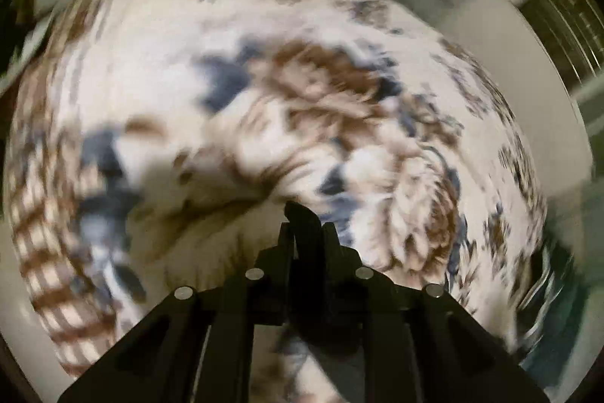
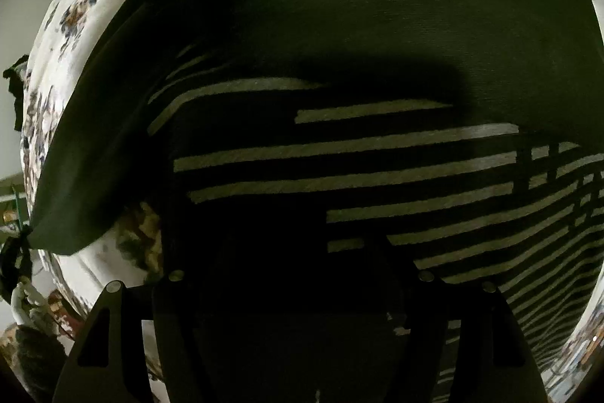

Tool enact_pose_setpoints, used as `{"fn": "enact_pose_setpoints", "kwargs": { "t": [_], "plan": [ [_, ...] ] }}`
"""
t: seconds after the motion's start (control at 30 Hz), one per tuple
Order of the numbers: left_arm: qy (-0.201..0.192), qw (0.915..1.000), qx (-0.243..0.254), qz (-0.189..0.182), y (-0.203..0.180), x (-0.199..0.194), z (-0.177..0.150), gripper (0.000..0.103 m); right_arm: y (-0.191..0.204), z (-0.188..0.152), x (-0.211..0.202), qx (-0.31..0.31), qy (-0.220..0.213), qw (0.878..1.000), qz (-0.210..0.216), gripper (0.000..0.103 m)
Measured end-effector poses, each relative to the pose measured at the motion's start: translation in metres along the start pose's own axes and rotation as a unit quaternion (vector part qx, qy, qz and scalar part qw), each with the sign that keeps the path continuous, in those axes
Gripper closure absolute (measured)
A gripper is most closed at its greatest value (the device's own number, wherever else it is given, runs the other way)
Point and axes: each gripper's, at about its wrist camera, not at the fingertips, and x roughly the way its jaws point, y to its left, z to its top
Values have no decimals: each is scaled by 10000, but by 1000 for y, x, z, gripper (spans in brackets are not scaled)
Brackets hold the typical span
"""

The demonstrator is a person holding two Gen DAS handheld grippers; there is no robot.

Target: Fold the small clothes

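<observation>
The left gripper [image 1: 305,225] has its jaws pinched nearly together on a small bit of black cloth [image 1: 298,214], above a white bedsheet with brown and blue flowers [image 1: 181,63]; this view is blurry. The right gripper [image 2: 302,293] has its jaws wide apart, right over a black garment with pale stripes [image 2: 339,25]. The garment lies spread flat on the same flowery sheet.

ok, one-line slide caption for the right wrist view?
Right gripper open above a black garment with pale stripes spread on a floral sheet.
</observation>
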Motion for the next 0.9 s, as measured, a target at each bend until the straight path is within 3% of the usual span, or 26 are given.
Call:
{"fn": "enact_pose_setpoints", "kwargs": {
  "t": [0.07,0.1,0.17,0.23,0.33,0.4,0.47,0.5,0.53,0.63,0.7,0.83,0.9],
  "plan": [
    [120,9981,-596,-39,23,0,-9,74,-1,1,-3,86,-33,9999,41,31],
    [89,9960,-863,-201,35,-5,-19,71,-2,2,-5,108,-57,9999,56,31],
    [16,9904,-1298,-480,53,-17,-41,53,-2,2,-9,120,-84,9999,89,31],
    [16,9841,-1611,-753,60,-21,-62,44,0,1,-10,104,-84,9999,105,31],
    [115,9737,-1906,-1246,57,-10,-81,44,0,2,-7,104,-42,9999,91,31],
    [58,9761,-1795,-1227,48,-1,-82,44,0,5,2,156,18,9998,98,31],
    [-75,9828,-1472,-1109,31,2,-78,50,1,3,5,181,48,9998,91,31],
    [-130,9842,-1340,-1152,25,-1,-76,68,2,2,6,159,56,9998,74,31],
    [-159,9854,-1178,-1220,15,-6,-72,99,3,2,8,122,66,9999,51,31],
    [-627,9858,-806,-1335,-6,-39,-67,99,8,1,8,61,79,9999,25,31],
    [-767,9892,-567,-1114,-12,-61,-73,99,10,2,6,58,67,10000,22,31],
    [-442,9941,-818,-556,14,-65,-92,94,11,6,4,158,52,9998,84,31],
    [-109,9897,-1374,-385,41,-53,-101,93,10,7,3,166,47,9998,103,31]
  ]
}}
